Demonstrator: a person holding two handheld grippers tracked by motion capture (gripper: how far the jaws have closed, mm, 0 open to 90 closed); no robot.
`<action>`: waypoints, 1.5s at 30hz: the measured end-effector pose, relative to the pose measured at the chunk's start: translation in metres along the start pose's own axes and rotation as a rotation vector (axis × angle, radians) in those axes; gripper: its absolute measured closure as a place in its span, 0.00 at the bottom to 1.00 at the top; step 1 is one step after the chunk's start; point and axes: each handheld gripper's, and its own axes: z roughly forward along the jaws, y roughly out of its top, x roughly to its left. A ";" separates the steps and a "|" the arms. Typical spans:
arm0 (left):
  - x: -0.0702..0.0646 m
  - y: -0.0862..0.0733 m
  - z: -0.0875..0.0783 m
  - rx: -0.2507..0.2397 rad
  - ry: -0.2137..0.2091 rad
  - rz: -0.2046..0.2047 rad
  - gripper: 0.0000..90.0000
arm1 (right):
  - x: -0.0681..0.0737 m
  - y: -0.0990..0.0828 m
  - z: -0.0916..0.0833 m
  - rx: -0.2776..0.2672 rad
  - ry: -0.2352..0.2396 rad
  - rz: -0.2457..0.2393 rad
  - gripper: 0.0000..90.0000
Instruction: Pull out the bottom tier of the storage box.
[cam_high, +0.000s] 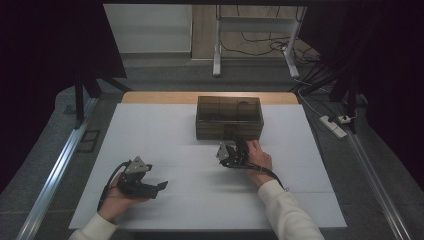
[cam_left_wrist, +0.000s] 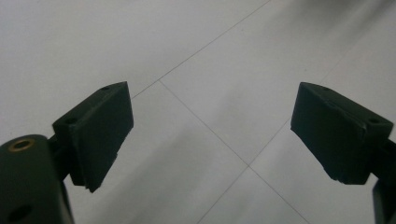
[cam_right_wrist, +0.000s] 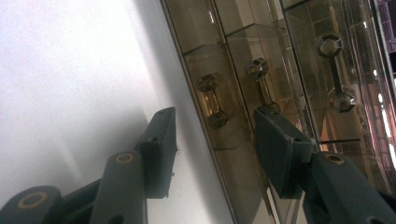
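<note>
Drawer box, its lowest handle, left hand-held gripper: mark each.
drawer box (cam_high: 229, 107): high view, on its tinted top.
lowest handle (cam_right_wrist: 212, 101): right gripper view, on its bar.
left hand-held gripper (cam_left_wrist: 212, 135): left gripper view, midway between fingertips.

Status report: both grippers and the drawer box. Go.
Right gripper at the drawer box, open, jaws astride the lowest handle, no contact. Left gripper open over bare table, nothing between the jaws. Path clear.

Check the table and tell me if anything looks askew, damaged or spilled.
Nothing stands out. The brown see-through drawer box sits square at the table's far edge, its drawers closed, no spill or breakage visible. The right gripper is at its front, jaws either side of the bottom handle; the left gripper rests open over bare table.
</note>
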 end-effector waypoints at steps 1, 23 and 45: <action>0.000 0.000 0.000 -0.001 0.001 0.000 0.14 | 0.000 0.000 0.000 0.006 0.001 -0.004 0.55; 0.000 0.000 0.000 -0.001 0.001 -0.001 0.14 | 0.001 -0.001 0.008 0.003 -0.021 -0.028 0.65; 0.000 0.000 0.000 -0.001 0.002 -0.001 0.14 | 0.001 -0.003 0.015 0.016 -0.024 -0.053 0.70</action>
